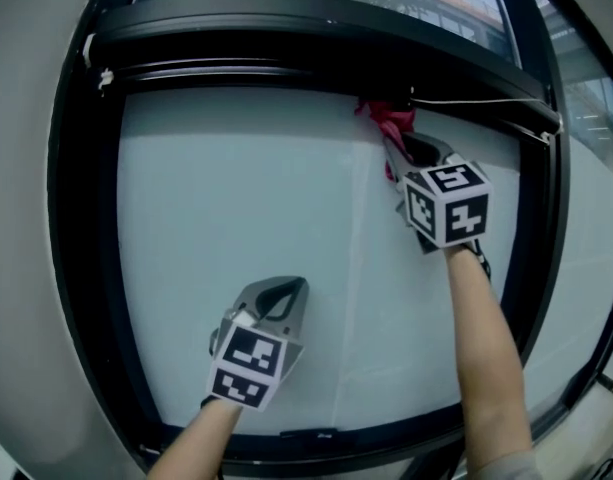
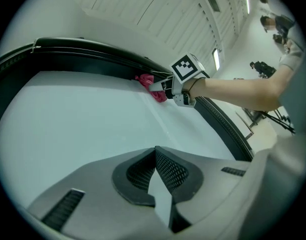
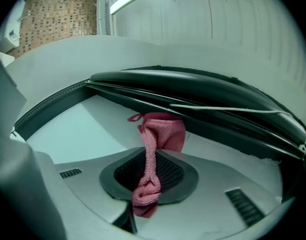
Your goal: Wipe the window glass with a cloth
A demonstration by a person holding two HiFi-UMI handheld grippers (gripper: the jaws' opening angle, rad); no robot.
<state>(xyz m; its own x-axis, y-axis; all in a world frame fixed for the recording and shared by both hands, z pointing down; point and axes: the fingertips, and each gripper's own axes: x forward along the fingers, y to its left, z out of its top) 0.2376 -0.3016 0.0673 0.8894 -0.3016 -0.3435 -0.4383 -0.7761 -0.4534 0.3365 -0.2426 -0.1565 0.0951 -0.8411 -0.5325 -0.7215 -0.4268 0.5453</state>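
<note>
**Head view.** The right tool (image 1: 394, 140) presses a pink cloth (image 1: 388, 118) to the top edge of the glass (image 1: 236, 228). The cloth sits just below the dark frame (image 1: 286, 30) and near a white cord (image 1: 476, 100). The left tool (image 1: 283, 293) is low on the pane, well apart from the cloth.

**Left gripper view.** The left tool's (image 2: 155, 151) jaws meet at their tips with nothing between them, pointing across the glass (image 2: 83, 114). Farther off, the right tool (image 2: 165, 88) and cloth (image 2: 152, 84) sit against the frame (image 2: 93, 56).

**Right gripper view.** The right tool (image 3: 152, 156) is clamped on a twisted strand of cloth (image 3: 160, 131). The bunched end of the cloth lies where the glass (image 3: 78, 134) meets the frame (image 3: 192, 86), and the cord (image 3: 232, 109) runs along the frame.
</note>
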